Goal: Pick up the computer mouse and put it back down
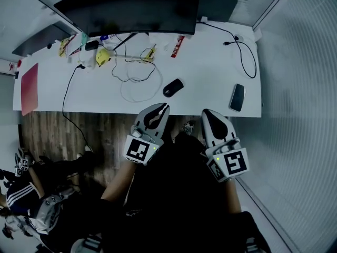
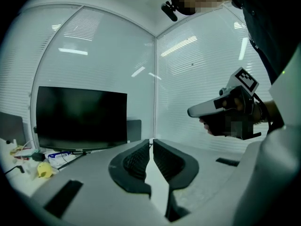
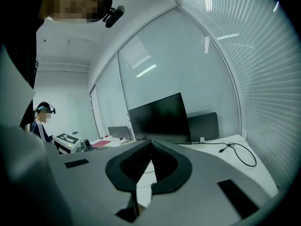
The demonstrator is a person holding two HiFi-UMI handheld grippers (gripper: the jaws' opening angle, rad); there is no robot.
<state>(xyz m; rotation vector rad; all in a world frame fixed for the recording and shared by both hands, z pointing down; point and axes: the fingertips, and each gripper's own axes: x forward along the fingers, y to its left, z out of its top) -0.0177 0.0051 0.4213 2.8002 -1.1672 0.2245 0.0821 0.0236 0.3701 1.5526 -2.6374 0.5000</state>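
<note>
The black computer mouse [image 1: 172, 87] lies on the white desk [image 1: 205, 73], in front of the big dark monitor [image 1: 131, 7]. It shows only in the head view. Both grippers hover side by side at the desk's near edge, short of the mouse. My left gripper [image 1: 165, 106] is shut with nothing in it, its tips just below and left of the mouse. My right gripper [image 1: 206, 112] is to the right, also shut and empty. The left gripper view has the jaws [image 2: 151, 141] meeting at the tips and the right gripper [image 2: 191, 111] in a hand. The right gripper view shows closed jaws [image 3: 151, 141].
A black phone [image 1: 237, 97] lies at the desk's right, with a black cable [image 1: 247, 54] behind it. White and black cables [image 1: 138, 78], a yellow object [image 1: 102, 56] and small clutter sit left of the mouse. A red folder [image 1: 29, 87] is at the far left. A person [image 1: 21, 194] sits lower left.
</note>
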